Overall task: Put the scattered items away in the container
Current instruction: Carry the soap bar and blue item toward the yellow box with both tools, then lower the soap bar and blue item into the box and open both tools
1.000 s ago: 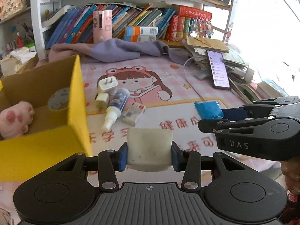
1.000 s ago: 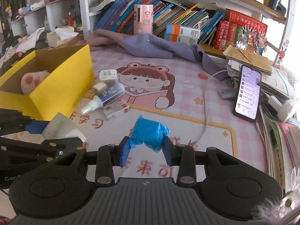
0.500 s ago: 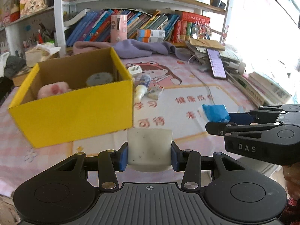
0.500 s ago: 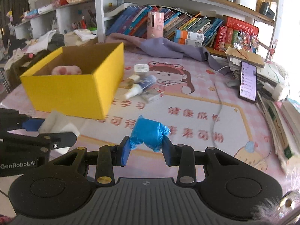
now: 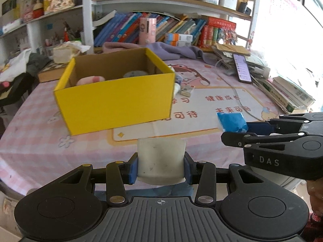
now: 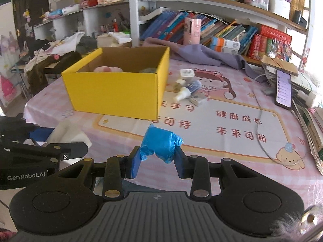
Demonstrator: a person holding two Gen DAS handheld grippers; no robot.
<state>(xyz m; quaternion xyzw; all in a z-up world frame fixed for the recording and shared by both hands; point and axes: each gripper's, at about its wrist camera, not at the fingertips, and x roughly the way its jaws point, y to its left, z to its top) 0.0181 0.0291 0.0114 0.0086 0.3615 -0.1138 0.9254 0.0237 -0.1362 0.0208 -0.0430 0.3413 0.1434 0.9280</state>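
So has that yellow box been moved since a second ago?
No. The yellow box sits by the same white bottle and printed girl on the mat; it only looks further away because both grippers pulled back from the table.

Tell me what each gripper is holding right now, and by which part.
The left gripper clamps a whitish block across its two side faces. The right gripper pinches a crumpled blue packet by its lower end.

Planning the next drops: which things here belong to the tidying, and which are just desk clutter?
Job:
yellow box
white block in left gripper
blue packet in right gripper
white plug, spray bottle, small carton

Clutter:
phone
purple cloth
books
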